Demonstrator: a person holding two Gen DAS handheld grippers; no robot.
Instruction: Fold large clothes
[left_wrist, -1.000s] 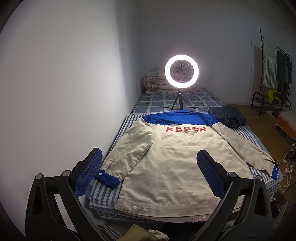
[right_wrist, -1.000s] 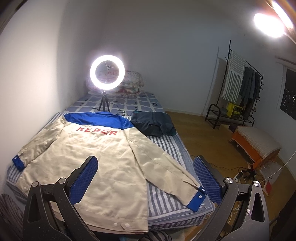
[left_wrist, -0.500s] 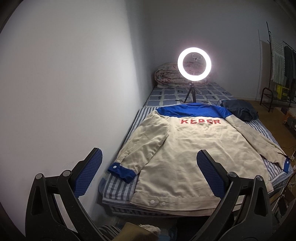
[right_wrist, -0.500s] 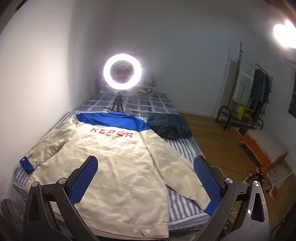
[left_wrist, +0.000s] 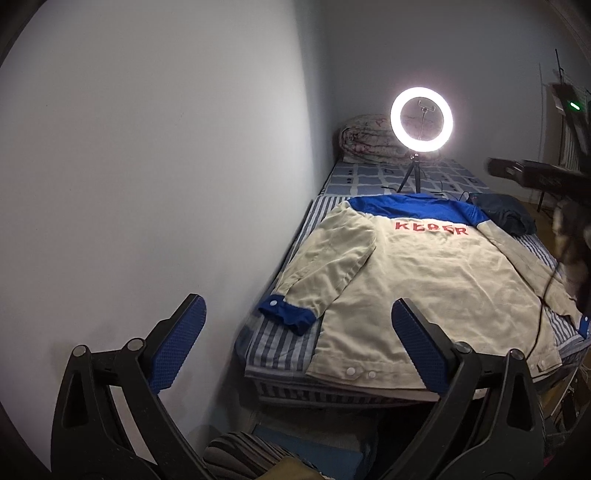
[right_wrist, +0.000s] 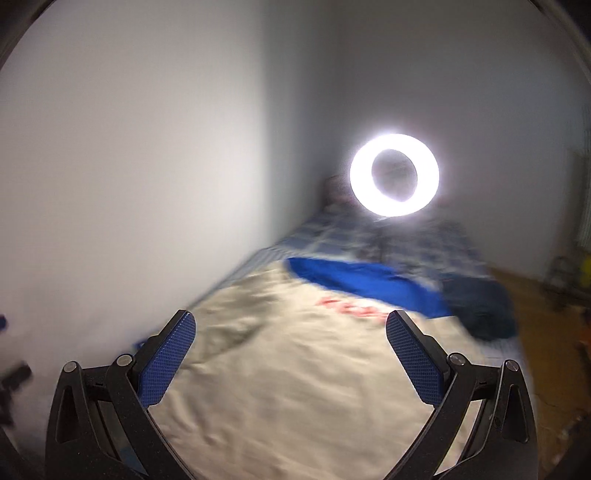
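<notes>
Now | jacket (left_wrist: 424, 288) lies spread back-up on bed (left_wrist: 273, 347) | right tool (right_wrist: 291, 354) has swung in over its body, view blurred; left tool (left_wrist: 299, 339) has shifted toward the wall-side sleeve | both spread wide, empty | folding not begun.

My right wrist view is smeared by motion: the red lettering (right_wrist: 352, 309) on the jacket (right_wrist: 295, 369) cannot be read, the ring light (right_wrist: 394, 174) blooms into a glare that hides its stand, and the dark bundle (right_wrist: 480, 310) beside the jacket is a shapeless blot. The rack (right_wrist: 569, 273) at the right edge is only streaks. In my left wrist view a dark blurred shape (left_wrist: 554, 177) crosses the right edge and covers part of the right sleeve (left_wrist: 532, 273). The striped thing (left_wrist: 251, 454) at the bottom is cut off by the edge.
</notes>
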